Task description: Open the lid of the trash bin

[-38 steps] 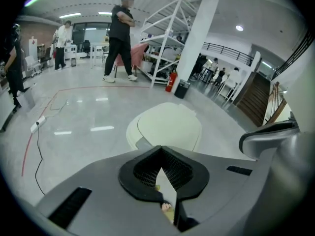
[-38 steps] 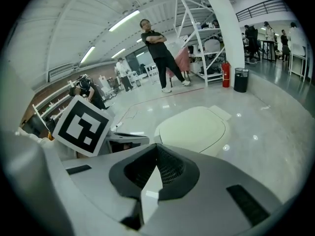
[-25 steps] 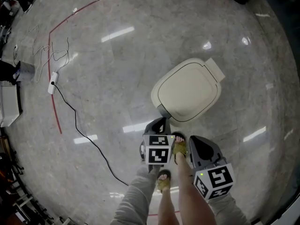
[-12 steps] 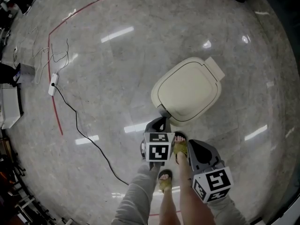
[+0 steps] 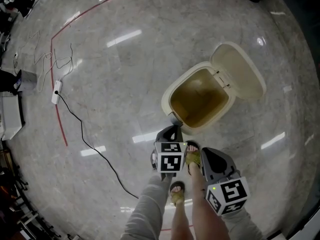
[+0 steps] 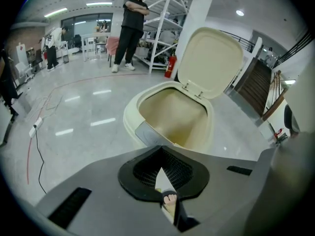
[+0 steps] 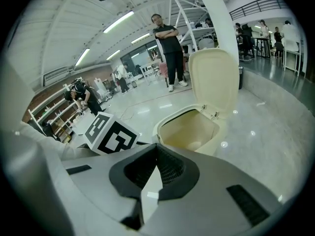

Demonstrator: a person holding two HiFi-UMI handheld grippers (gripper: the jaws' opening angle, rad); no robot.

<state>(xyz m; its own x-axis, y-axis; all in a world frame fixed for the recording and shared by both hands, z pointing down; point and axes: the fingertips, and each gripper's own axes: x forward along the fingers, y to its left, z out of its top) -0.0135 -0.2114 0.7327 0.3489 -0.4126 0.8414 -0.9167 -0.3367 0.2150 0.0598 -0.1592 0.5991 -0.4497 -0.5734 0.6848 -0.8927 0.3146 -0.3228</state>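
The cream trash bin (image 5: 170,99) stands on the floor just ahead of my feet, its lid (image 5: 240,72) swung up and back, the bare inside showing. In the left gripper view the bin (image 6: 132,118) is close ahead with the lid (image 6: 211,58) upright. The right gripper view shows the bin (image 7: 165,127) and its lid (image 7: 214,80) too. My left gripper (image 5: 169,134) hangs shut and holding nothing, near the bin's grey front pedal (image 5: 174,118). Lower right, my right gripper (image 5: 209,157) is also shut and holds nothing. A sandalled foot (image 5: 191,155) sits by the bin's base.
A black cable (image 5: 90,146) runs from a white power strip (image 5: 55,91) across the polished floor, beside a red floor line (image 5: 58,115). A person (image 6: 129,27) stands far behind the bin by white shelving (image 6: 165,14). A staircase (image 6: 258,85) is at right.
The bin's lid was down on the bin a second and half a second ago; it now stands open. Both grippers have hardly moved.
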